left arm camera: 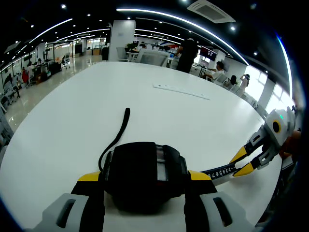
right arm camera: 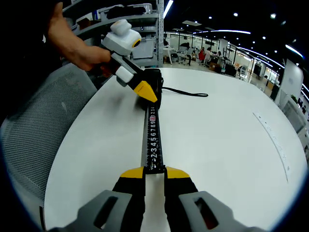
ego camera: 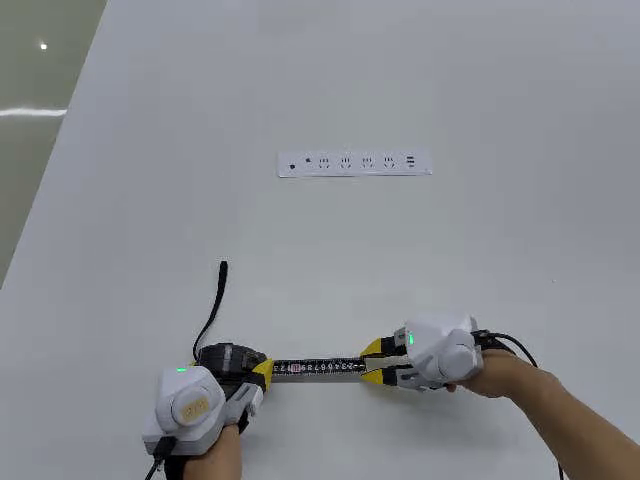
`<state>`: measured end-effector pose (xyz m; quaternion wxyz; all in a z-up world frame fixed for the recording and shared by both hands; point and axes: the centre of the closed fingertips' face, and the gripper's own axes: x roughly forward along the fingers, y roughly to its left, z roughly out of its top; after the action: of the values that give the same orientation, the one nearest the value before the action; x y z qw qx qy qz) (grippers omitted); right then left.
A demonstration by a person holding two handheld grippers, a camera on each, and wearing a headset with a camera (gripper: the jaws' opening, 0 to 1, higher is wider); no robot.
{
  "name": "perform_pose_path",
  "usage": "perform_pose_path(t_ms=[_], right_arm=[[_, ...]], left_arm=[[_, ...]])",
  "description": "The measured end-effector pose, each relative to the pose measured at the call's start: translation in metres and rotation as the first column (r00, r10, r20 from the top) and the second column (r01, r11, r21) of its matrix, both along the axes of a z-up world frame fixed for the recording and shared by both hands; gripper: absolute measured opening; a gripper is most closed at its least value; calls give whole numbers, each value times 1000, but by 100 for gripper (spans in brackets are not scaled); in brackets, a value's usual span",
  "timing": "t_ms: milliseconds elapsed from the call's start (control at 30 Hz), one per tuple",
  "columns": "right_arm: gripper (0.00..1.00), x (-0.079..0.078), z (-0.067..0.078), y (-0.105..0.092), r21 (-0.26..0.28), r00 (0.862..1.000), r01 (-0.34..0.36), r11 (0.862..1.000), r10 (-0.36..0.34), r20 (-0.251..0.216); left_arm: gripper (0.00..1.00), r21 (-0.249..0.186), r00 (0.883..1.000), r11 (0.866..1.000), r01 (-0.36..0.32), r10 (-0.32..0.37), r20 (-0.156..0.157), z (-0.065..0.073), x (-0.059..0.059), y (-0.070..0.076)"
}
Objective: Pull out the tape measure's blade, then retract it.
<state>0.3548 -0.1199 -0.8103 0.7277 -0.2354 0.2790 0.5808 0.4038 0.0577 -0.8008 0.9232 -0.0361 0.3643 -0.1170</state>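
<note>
Left fingers (left arm camera: 89, 177) clamp the boxy black tape measure (left arm camera: 142, 171); right fingers (right arm camera: 133, 173) pinch its flat blade (right arm camera: 153, 135).

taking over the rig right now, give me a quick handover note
Left gripper: shut on the tape measure case, which sits on the white table.
Right gripper: shut on the end of the blade.
The blade is drawn out between the two grippers, numbers facing up. The strap lies on the table beyond the case.
Done: pull-out started, maybe finished; can't tell which.
Left: let the blade retract into the case.
</note>
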Motion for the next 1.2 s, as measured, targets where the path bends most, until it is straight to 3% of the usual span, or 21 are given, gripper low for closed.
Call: perform_pose_path(t_ms=[1200], right_arm=[[12, 7, 2, 31, 18, 1000, -7, 1000, 7, 15]], left_arm=[[64, -7, 1000, 1000, -1, 1, -6, 0, 0, 0]])
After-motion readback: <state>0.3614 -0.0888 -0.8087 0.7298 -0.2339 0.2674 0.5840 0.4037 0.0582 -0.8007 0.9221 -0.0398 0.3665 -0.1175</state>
